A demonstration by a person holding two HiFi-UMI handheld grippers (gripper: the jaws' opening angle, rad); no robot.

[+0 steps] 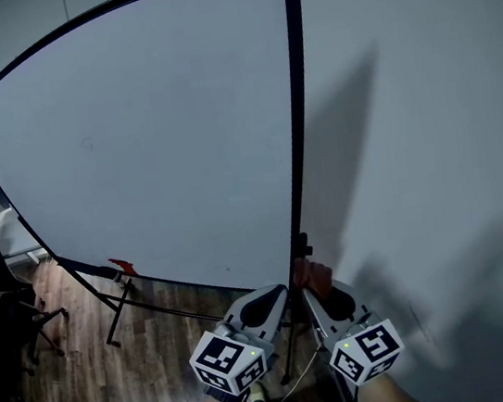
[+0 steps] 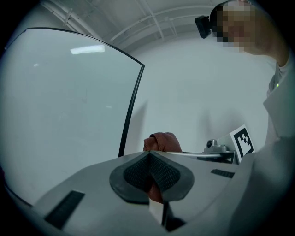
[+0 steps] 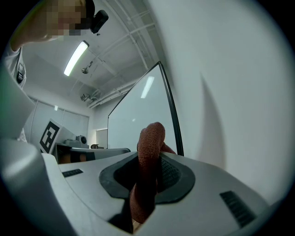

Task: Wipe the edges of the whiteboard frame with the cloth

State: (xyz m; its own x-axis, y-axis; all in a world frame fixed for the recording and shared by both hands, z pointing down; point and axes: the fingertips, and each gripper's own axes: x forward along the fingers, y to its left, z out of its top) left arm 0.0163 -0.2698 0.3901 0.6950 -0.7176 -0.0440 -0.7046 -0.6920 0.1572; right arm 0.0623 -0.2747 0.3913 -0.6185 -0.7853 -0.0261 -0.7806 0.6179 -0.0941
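Cloth (image 1: 311, 275): a reddish-brown fold is clamped in the right hand-held gripper (image 1: 319, 290), and its end pokes past the jaws.
Frame (image 1: 301, 122): its black right edge stands upright, just ahead and left of the cloth, and rises far above it.
Nearer: the right hand-held gripper, as judged.
Left hand-held gripper (image 2: 150, 154): the jaws are drawn together; a reddish scrap, seemingly cloth, is pinched between the pads.
Pose: both are held low, side by side, tilted up toward the frame's lower right corner.

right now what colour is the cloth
Rust brown; the cloth shows best in the right gripper view.
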